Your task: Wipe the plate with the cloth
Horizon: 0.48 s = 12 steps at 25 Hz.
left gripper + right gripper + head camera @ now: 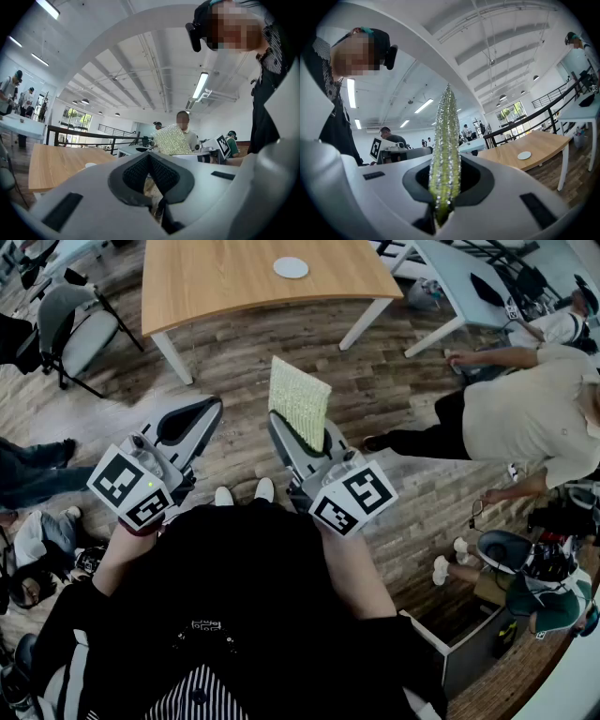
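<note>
A small white plate [291, 267] lies on the wooden table [216, 277] well ahead of me; the right gripper view shows the plate [524, 155] off to its right. A yellow-green textured cloth [299, 397] stands upright out of my right gripper [302, 429], which is shut on its lower edge. In the right gripper view the cloth [446, 140] is edge-on between the dark pads. My left gripper [212, 410] is level with it at the left, jaws together with nothing between them [149, 157]. Both grippers are held over the floor, short of the table.
A chair [70, 324] stands at the left beside the table. A person in a beige shirt [525, 413] bends over at the right near a grey table [459, 277]. Another person's legs [33, 474] are at the left edge. Wood floor lies between me and the table.
</note>
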Available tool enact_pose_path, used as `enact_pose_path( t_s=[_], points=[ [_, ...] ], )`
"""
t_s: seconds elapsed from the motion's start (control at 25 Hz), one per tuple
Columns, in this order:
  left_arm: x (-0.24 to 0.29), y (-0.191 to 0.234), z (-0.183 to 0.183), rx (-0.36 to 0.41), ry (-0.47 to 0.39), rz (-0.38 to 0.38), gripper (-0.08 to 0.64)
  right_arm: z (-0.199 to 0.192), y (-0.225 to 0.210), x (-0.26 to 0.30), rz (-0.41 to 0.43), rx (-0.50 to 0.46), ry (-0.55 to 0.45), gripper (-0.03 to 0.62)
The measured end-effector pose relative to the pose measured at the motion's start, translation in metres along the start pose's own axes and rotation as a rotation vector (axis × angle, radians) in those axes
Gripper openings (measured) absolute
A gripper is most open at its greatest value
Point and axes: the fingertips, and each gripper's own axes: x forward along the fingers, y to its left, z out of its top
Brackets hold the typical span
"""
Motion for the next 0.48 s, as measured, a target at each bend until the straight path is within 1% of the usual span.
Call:
enact_pose_path(
  t_s=[0.12, 0.28, 0.36, 0.48],
  points=[
    [-0.003, -0.005, 0.004, 0.007, -0.008, -0.005, -0.009, 0.005, 0.007, 0.002, 0.019, -0.004, -0.014, 0.048],
    [-0.007, -0.004, 0.009, 0.050, -0.002, 0.004, -0.009, 0.008, 0.011, 0.009, 0.032, -0.005, -0.021, 0.048],
    [-0.010, -0.001, 0.009, 0.055, 0.000, 0.005, -0.009, 0.006, 0.015, 0.015, 0.043, -0.009, -0.014, 0.048],
    [-0.016, 0.000, 0.009, 0.069, 0.004, 0.002, -0.009, 0.002, 0.032, 0.026, 0.101, -0.021, -0.005, 0.048]
  ],
)
